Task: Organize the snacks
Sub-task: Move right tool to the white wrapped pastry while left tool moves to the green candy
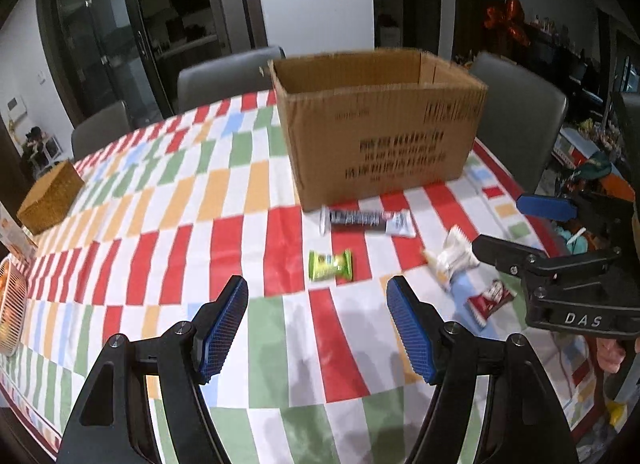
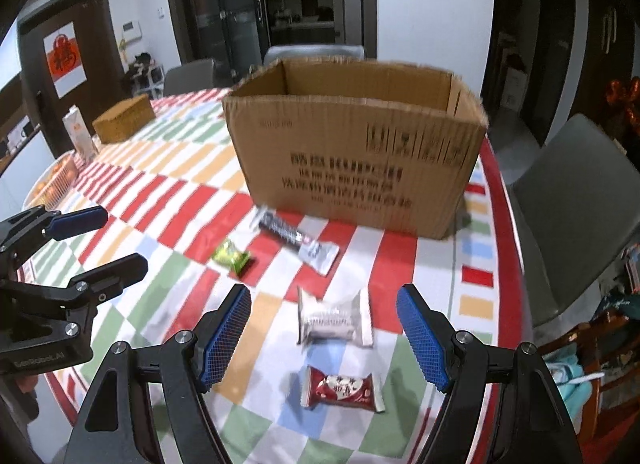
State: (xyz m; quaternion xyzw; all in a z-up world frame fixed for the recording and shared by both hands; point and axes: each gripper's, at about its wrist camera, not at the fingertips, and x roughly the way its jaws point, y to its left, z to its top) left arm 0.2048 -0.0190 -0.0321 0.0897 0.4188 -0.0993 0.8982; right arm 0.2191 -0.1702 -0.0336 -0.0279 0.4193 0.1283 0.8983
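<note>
An open cardboard box (image 1: 380, 132) (image 2: 352, 156) stands on the checked tablecloth. In front of it lie a long dark snack bar (image 1: 368, 221) (image 2: 296, 240), a green packet (image 1: 331, 265) (image 2: 233, 257), a white packet (image 1: 452, 256) (image 2: 335, 318) and a red packet (image 1: 490, 300) (image 2: 342, 388). My left gripper (image 1: 318, 328) is open and empty, above the cloth just short of the green packet; it also shows in the right wrist view (image 2: 100, 240). My right gripper (image 2: 324, 336) is open and empty, its jaws either side of the white and red packets; it also shows in the left wrist view (image 1: 516, 224).
A wicker box (image 1: 50, 198) (image 2: 124, 118) sits at the far left of the table. A carton (image 2: 80, 136) and a white basket of oranges (image 2: 52, 184) stand beyond it. Grey chairs (image 1: 520, 120) ring the table. The table edge (image 2: 508, 224) runs close on the right.
</note>
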